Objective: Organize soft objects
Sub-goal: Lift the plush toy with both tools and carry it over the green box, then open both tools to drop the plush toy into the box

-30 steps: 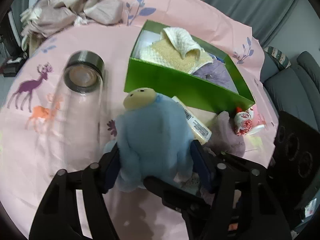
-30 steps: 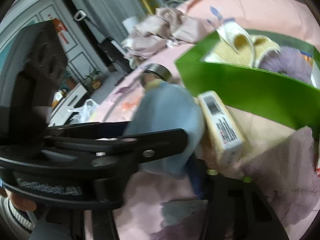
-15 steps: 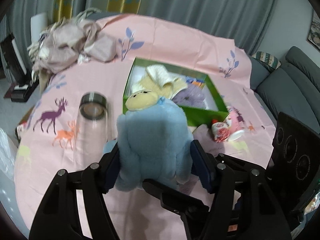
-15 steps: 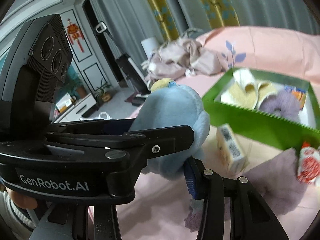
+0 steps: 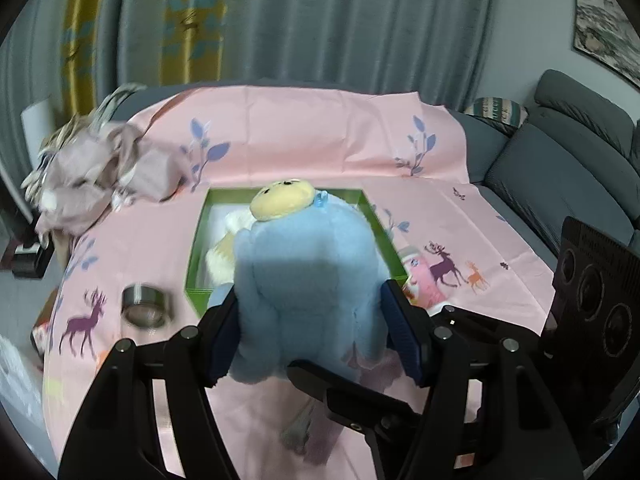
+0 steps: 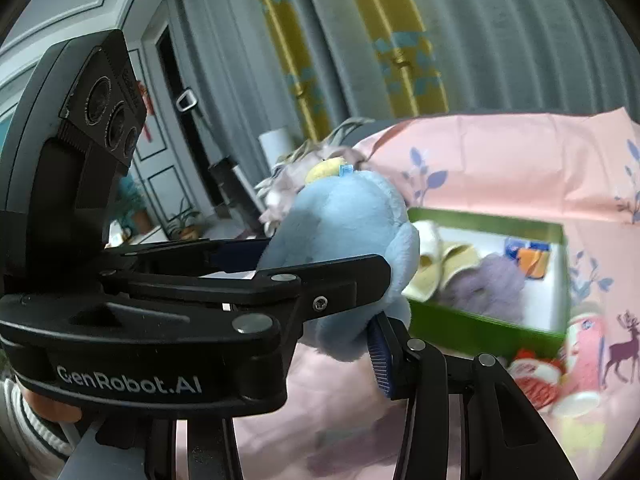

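My left gripper (image 5: 312,344) is shut on a light blue plush toy (image 5: 308,288) with a yellow face, held well above the pink tablecloth. In the right wrist view the same plush toy (image 6: 344,240) sits in the left gripper's black frame, which fills the left side. My right gripper's own blue pad (image 6: 380,354) shows just under the plush; its other finger is hidden. The green box (image 5: 196,248) lies beyond the plush. In the right wrist view the box (image 6: 480,330) holds cream slippers (image 6: 440,264), a purple fuzzy item (image 6: 492,284) and small packets.
A glass jar with a metal rim (image 5: 145,305) lies left of the box. A heap of mauve cloth (image 5: 96,176) sits at the table's far left. A red-and-white item (image 6: 538,380) and a pink pouch (image 6: 588,352) lie right of the box. A grey sofa (image 5: 560,168) stands on the right.
The left gripper has risen with the blue plush toy; the table and box now look farther below. The right gripper rose alongside it.
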Demonstrator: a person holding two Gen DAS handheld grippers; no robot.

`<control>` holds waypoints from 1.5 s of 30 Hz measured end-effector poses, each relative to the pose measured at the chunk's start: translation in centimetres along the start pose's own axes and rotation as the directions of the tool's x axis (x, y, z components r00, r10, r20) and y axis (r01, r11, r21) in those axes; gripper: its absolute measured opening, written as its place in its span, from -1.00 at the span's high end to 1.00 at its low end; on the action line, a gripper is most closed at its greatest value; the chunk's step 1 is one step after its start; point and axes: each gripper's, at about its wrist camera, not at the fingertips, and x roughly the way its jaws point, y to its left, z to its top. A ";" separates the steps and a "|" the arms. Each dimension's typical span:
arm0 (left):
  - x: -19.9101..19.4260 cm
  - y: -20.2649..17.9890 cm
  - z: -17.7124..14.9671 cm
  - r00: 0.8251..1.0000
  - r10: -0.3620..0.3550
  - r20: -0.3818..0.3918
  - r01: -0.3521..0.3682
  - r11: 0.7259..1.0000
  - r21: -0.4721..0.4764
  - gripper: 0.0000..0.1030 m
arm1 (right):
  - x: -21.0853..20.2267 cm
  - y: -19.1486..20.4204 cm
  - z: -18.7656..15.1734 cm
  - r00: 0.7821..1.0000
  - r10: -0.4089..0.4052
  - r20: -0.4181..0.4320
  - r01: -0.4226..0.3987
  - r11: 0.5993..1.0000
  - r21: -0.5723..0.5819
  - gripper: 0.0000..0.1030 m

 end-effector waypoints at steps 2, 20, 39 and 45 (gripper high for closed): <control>0.7 -0.5 0.8 1.000 -0.009 0.007 0.009 1.000 0.014 -0.25 | -0.2 -1.0 0.7 1.000 -0.020 0.015 0.020 1.000 0.004 0.11; 9.6 -0.9 5.4 0.999 -0.033 -0.022 0.034 0.998 0.045 -0.25 | 3.3 -9.0 3.8 0.996 -0.091 0.016 0.090 0.995 0.046 0.10; 17.4 0.9 4.3 0.987 -0.022 -0.157 0.021 1.000 -0.003 -0.30 | 9.1 -13.7 1.5 0.979 -0.147 -0.144 0.167 0.976 0.141 0.10; 17.7 1.6 3.8 0.983 0.019 -0.185 -0.024 0.999 -0.024 -0.76 | 9.3 -14.2 1.0 0.968 -0.184 -0.174 0.212 0.964 0.162 -0.08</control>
